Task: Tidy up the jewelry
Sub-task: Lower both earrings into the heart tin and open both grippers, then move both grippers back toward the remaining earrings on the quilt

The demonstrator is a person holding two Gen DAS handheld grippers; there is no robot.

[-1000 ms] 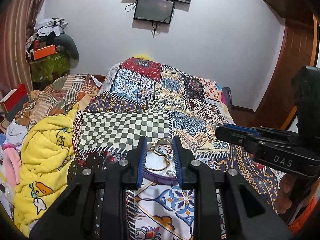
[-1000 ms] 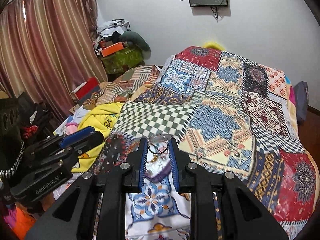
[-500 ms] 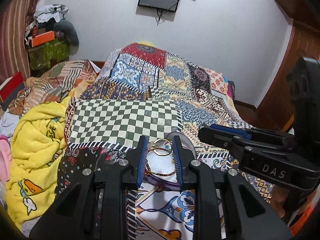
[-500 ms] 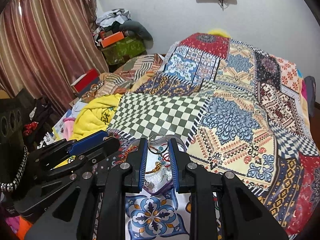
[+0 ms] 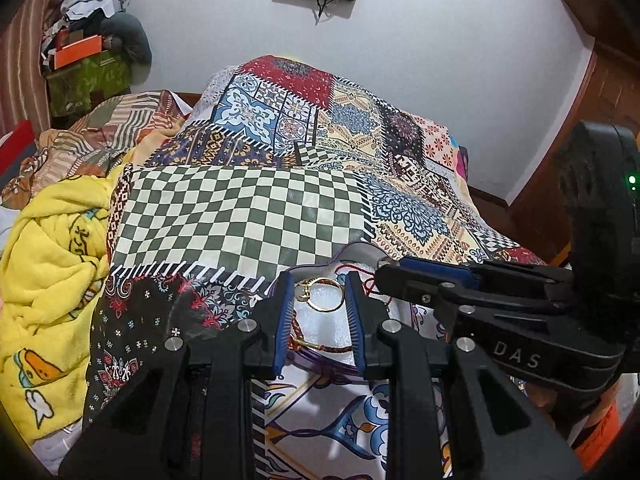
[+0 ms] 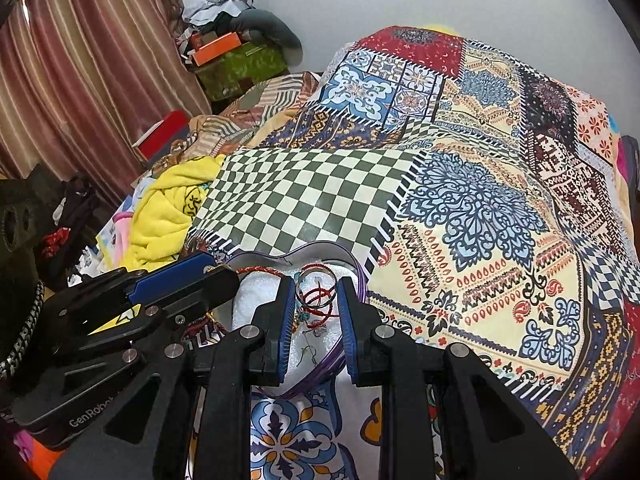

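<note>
A purple heart-shaped jewelry box (image 6: 304,254) with white lining lies on the patchwork bedspread; it also shows in the left wrist view (image 5: 352,250). My left gripper (image 5: 319,289) is shut on a gold bangle (image 5: 322,296) and holds it over the box. My right gripper (image 6: 316,291) is shut on a silver bangle (image 6: 316,280) over the box, just right of the left gripper. Red cord bracelets (image 6: 318,302) and a braided bracelet (image 5: 320,346) lie inside the box.
The bed carries a green checkered patch (image 6: 304,192) behind the box. A yellow blanket (image 5: 44,280) is heaped at the left. Boxes and clothes (image 6: 236,56) pile by the curtain. A wooden door (image 5: 580,92) stands at the right.
Both grippers have moved forward and down over the heart-shaped box, each keeping its bangle. The right gripper now sits closer beside the left one.
</note>
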